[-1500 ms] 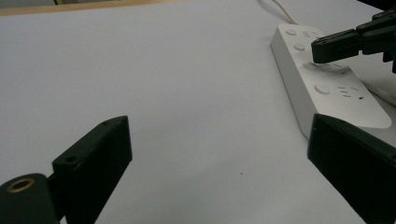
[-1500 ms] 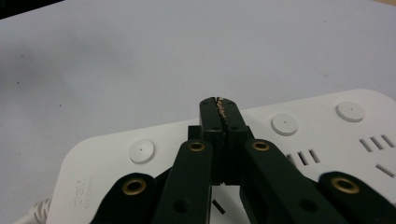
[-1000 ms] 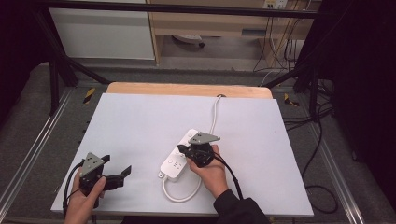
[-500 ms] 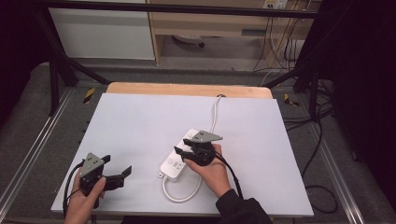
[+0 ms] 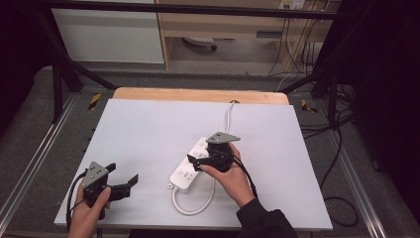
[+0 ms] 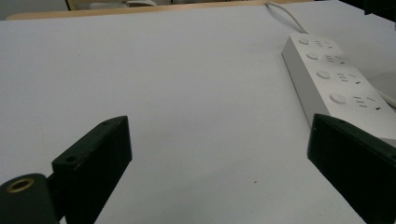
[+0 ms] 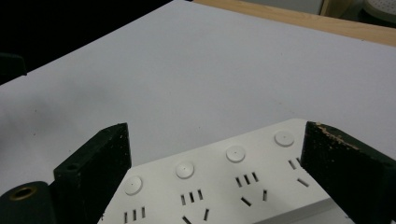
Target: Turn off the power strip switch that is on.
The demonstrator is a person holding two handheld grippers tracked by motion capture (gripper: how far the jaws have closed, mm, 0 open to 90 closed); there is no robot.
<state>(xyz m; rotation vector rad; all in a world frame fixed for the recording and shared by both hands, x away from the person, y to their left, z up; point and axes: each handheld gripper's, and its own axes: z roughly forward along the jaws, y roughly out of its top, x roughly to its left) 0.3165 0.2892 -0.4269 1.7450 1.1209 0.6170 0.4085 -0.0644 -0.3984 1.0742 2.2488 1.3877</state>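
long white plastic four-socket power strip (image 5: 194, 164) on white table (image 5: 148, 129); right gripper (image 5: 200, 161) spread above it; left gripper (image 5: 124, 181) spread, well apart, empty.

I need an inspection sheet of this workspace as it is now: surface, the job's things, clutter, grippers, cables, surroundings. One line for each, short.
Surface: white table top, bare, with a wooden edge at the far side.
Job's things: white power strip lying flat near the middle, four sockets with four round buttons, nothing plugged in.
Clutter: nothing seen.
Grippers: left hand-held gripper open, low at the near left corner, apart from the strip; right hand-held gripper open, jaws spread above the strip.
Cables: the strip's white cord runs to the far edge; another stretch loops at the near side.
Surroundings: metal frame rails, wooden shelf behind, dark cables on the floor at right.
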